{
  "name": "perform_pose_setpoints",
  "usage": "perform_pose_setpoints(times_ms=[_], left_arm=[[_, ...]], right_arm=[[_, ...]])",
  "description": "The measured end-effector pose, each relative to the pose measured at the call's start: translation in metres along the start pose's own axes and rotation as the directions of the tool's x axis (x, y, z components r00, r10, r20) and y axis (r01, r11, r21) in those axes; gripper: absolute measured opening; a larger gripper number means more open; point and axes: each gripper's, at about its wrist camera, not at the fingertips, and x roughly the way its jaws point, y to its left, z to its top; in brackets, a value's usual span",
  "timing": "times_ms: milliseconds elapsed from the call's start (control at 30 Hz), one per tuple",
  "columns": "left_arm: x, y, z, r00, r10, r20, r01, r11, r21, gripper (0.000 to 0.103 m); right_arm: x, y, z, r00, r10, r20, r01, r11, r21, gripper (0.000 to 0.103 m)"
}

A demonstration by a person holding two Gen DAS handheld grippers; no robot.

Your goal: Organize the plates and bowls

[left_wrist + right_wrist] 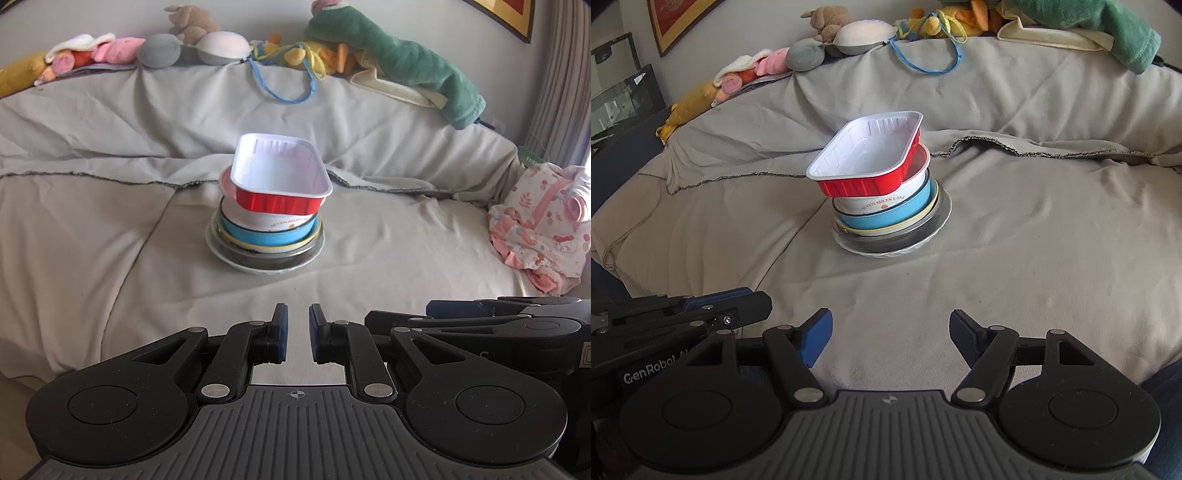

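Observation:
A stack of dishes stands on the bed's grey sheet in both views. At the bottom lies a clear plate (227, 254) (938, 221), then a dark plate (273, 260) (882, 242), a blue bowl (266, 238) (882, 219), a white bowl (258, 218) (871, 206) and on top a tilted red tray with a white inside (280, 173) (868, 158). My left gripper (297, 314) is nearly shut with a narrow gap, empty, well short of the stack. My right gripper (891, 325) is open and empty, also short of the stack.
Plush toys (110, 51) and a green towel (402, 62) line the back of the bed. Pink baby clothes (543, 225) lie at the right. A blue cord (284, 88) hangs behind the stack. The other gripper shows at each view's side (498, 325) (683, 314).

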Motion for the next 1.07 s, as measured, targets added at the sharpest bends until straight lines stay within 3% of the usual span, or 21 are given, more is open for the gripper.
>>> perform_pose_setpoints(times_ms=[800, 1067], left_arm=[[0.0011, 0.0008, -0.0005, 1.000, -0.011, -0.008, 0.011, 1.000, -0.005, 0.015], [0.0078, 0.0018, 0.0022, 0.999, 0.046, -0.012, -0.046, 0.999, -0.022, 0.015]], right_arm=[[0.0005, 0.0015, -0.0009, 1.000, -0.001, 0.001, 0.001, 1.000, 0.001, 0.072], [0.0035, -0.0027, 0.0006, 1.000, 0.019, -0.009, -0.019, 1.000, 0.008, 0.071]])
